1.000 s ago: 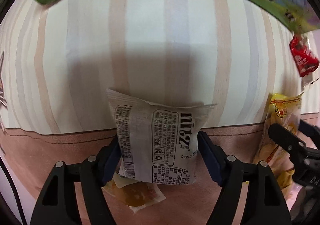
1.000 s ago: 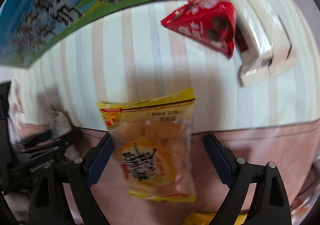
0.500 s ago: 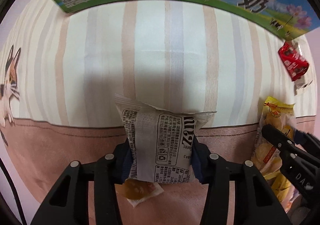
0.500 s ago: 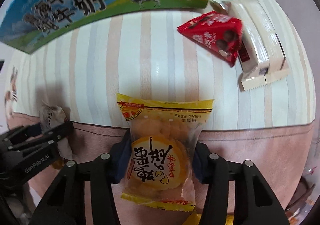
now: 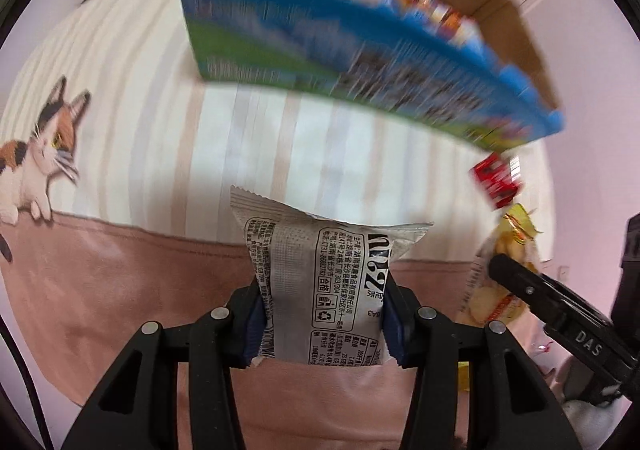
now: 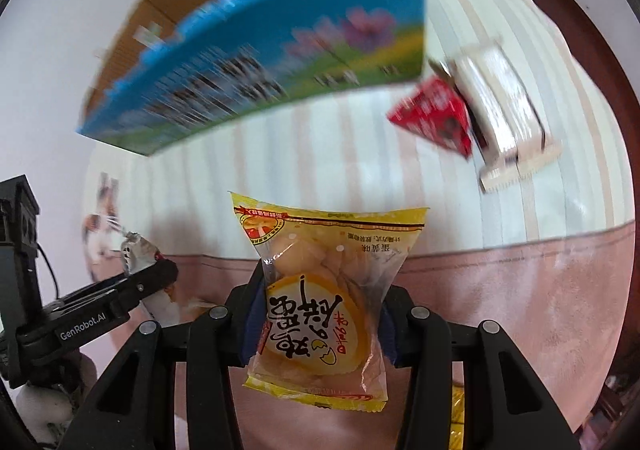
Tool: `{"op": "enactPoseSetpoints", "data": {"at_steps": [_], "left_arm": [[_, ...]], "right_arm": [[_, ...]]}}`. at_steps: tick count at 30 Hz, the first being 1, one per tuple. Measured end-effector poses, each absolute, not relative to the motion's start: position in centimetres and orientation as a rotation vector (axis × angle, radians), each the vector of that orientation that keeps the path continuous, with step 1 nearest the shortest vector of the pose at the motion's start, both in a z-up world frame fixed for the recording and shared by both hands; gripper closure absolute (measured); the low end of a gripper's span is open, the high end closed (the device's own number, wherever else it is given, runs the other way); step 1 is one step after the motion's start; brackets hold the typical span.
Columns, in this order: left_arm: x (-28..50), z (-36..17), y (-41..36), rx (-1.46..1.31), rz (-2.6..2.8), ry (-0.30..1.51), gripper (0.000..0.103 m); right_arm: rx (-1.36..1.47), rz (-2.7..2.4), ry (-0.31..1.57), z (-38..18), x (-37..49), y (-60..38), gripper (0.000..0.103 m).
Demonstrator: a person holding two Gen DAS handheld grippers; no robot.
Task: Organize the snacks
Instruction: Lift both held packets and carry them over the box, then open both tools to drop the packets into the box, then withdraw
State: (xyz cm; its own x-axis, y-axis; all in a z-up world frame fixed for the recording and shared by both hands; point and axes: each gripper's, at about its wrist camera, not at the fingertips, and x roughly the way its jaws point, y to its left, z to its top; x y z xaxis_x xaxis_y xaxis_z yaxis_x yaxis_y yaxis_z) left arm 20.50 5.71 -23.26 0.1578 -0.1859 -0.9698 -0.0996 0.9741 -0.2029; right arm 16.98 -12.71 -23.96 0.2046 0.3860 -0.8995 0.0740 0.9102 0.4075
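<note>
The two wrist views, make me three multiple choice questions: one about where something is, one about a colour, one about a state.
1. Where does the red triangular packet lie?
A. Inside the box
B. On the striped cloth beside the cream-wrapped packs
C. Between the left fingers

2. What colour is the packet in the right gripper?
A. Yellow
B. Green
C. Purple

3. What state is the left gripper in?
A. Open and empty
B. Shut on a silver packet
C. Shut on the box's wall

Answers:
1 B, it lies on the cloth against the cream-wrapped packs.
2 A, the yellow packet sits pinched there.
3 B, both fingers press the silver packet.
</note>
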Motion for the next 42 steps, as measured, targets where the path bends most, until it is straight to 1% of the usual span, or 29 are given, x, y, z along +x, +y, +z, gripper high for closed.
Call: {"op": "enactPoseSetpoints", "data": {"at_steps": [1,3,7,11,14,17,20,26,27,28,29,30,31,32,33,34,35,36,42], "left_arm": [[21.9,-21.7,5.0,-0.252,-0.071,1.402,0.058],[22.4,-19.4,4.9,-0.282,-0.099,1.368,0.058],[25.9,-14.9,5.1,-0.287,-0.147,1.290,0.058],[30.5,-12.5,4.4,-0.190,-0.120,1.233,0.057],[33.7,-11.8,4.9,-0.143,-0.079,1.224,0.057],[36.5,-12.4,5.9,-0.126,-0.046,1.238,0.057],[39.2,-14.4,6.4,-0.083,0.002,1.264,0.057],[40.7,-18.8,7.3,-0.077,0.043,1.362,0.056],[40.7,-19.4,7.2,-0.082,0.045,1.370,0.055],[40.6,-19.9,7.0,-0.081,0.044,1.377,0.055],[40.3,-20.1,6.9,-0.078,0.047,1.379,0.050],[40.2,-20.4,6.8,-0.075,0.049,1.377,0.041],[40.0,-20.6,6.6,-0.070,0.047,1.373,0.037],[39.9,-20.7,6.4,-0.064,0.045,1.368,0.027],[39.8,-20.7,6.1,-0.059,0.038,1.362,0.019],[39.7,-20.7,5.9,-0.058,0.032,1.358,0.017],[39.5,-20.6,5.7,-0.058,0.033,1.351,0.014],[39.6,-20.6,5.6,-0.057,0.032,1.351,0.014],[39.0,-19.7,4.7,-0.059,0.022,1.319,0.012]], "right_arm": [[0.415,0.245,1.336,-22.6,17.6,-12.8,0.054],[0.422,0.272,1.299,-19.6,15.8,-12.9,0.054],[0.396,0.304,1.198,-14.2,18.8,-11.7,0.054],[0.318,0.277,1.109,-10.3,23.2,-11.8,0.054],[0.281,0.244,1.075,-9.0,26.4,-11.9,0.054],[0.257,0.211,1.076,-9.2,29.8,-12.2,0.054],[0.243,0.181,1.103,-10.7,32.4,-12.7,0.054],[0.270,0.172,1.227,-16.7,35.3,-13.5,0.053],[0.266,0.167,1.251,-17.5,35.5,-13.5,0.047],[0.266,0.162,1.269,-18.2,35.6,-13.5,0.039],[0.265,0.166,1.289,-19.0,35.7,-13.5,0.019],[0.254,0.163,1.307,-19.7,35.7,-13.5,0.012],[0.240,0.160,1.321,-20.1,35.7,-13.4,0.012],[0.231,0.161,1.332,-20.5,35.7,-13.3,0.012],[0.224,0.158,1.339,-20.7,35.6,-13.2,0.011],[0.214,0.154,1.345,-20.9,35.4,-13.1,0.010],[0.199,0.149,1.350,-21.0,35.3,-12.9,0.005],[0.189,0.144,1.350,-21.1,35.1,-12.8,0.004],[0.136,0.127,1.328,-20.2,33.8,-11.9,0.004]]}}
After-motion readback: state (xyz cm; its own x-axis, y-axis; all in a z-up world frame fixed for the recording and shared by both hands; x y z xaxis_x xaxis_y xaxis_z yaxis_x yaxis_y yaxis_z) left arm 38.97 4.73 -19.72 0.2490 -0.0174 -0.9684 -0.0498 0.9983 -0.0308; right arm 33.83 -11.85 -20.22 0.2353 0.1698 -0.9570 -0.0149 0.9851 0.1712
